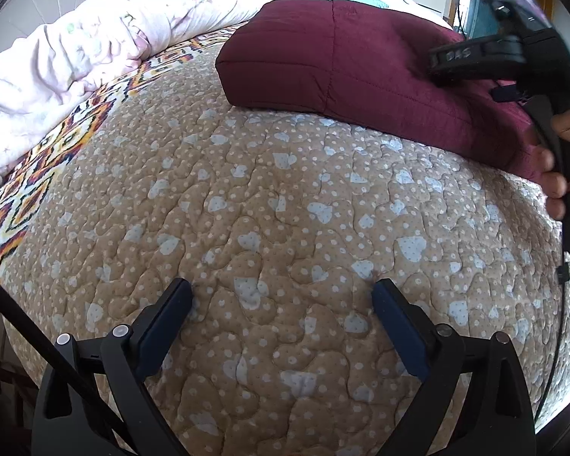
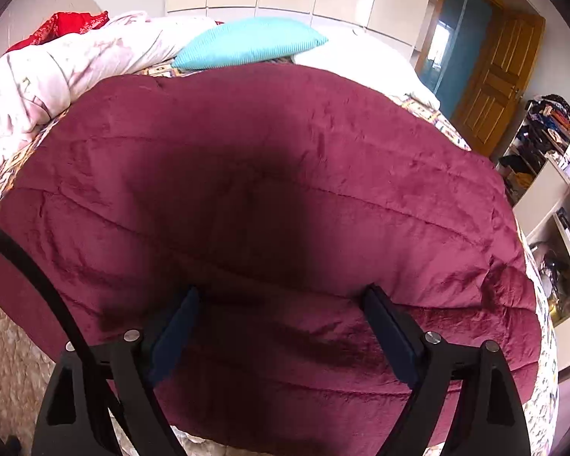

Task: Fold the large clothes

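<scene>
1. The thick maroon quilted garment (image 1: 345, 57) is seen lying on the bed, on the beige quilted bedspread with pale blue hearts (image 1: 269, 228), already folded into a plump, squarish bundle.
2. The left tongs (image 1: 282, 296) are held wide open over bare bedspread, well apart from the bundle; nothing is gripped.
3. The right tongs (image 2: 281, 304) are spread wide over the garment's plush top; the tips appear to rest on or just above the fabric, and nothing is pinched.
4. The padding is judged springy: if it is left unpressed, the top layer could be expected to lift and the fold to open.
5. Should only one edge be grasped, the bulk may be dragged askew across the bedspread.
6. The crumpled pale pink duvet (image 1: 76, 53) lies near the far side.
</scene>
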`<state>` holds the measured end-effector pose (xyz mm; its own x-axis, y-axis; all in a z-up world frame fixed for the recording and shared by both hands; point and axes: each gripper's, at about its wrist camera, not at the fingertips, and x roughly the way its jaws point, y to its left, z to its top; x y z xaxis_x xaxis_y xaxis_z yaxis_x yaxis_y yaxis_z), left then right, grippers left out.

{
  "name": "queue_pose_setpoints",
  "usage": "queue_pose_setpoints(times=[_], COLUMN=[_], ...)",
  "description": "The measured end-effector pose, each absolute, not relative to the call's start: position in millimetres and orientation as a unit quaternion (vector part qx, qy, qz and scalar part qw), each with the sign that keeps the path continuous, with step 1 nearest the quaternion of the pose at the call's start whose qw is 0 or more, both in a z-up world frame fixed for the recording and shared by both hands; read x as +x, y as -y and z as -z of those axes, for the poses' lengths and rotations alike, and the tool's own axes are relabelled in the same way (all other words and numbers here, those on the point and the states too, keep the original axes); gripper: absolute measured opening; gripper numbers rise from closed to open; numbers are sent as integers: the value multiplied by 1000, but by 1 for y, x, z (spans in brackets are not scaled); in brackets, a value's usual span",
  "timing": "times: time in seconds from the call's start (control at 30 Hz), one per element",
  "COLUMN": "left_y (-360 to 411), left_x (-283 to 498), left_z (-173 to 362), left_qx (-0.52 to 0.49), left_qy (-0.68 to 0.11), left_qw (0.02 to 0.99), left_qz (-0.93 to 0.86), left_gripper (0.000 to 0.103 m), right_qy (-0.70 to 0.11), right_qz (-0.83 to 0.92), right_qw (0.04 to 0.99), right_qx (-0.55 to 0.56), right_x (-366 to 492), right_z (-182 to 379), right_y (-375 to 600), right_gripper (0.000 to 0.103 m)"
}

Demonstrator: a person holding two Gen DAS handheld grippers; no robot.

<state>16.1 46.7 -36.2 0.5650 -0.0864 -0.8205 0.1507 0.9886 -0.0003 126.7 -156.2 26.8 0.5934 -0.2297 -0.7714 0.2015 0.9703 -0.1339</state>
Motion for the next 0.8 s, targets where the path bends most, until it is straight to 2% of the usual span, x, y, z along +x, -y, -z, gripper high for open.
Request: queue_pose_setpoints(times=[0.27,0.53,0.63,0.8], left_y=[-50,-48,-59,-82], left_x=[19,20,24,64], left_z=[37,33,17,-25], left_qx=[28,49,28,19], left_qy=[-471,-482,-479,-449], left_qw=[878,870,871,889], left_qz=[74,88,100,87], left_gripper=[97,97,89,89], right_qy=[-397,-402,-401,-395], right_qz=[90,112,136,169], right_qw=[913,897,891,882], right_qx=[31,144,161,194], right_x=[55,-37,-58,-72], right_z=[-62,-43,-41,-46], right_y=[188,272,302,358], right_gripper=[91,91,91,91])
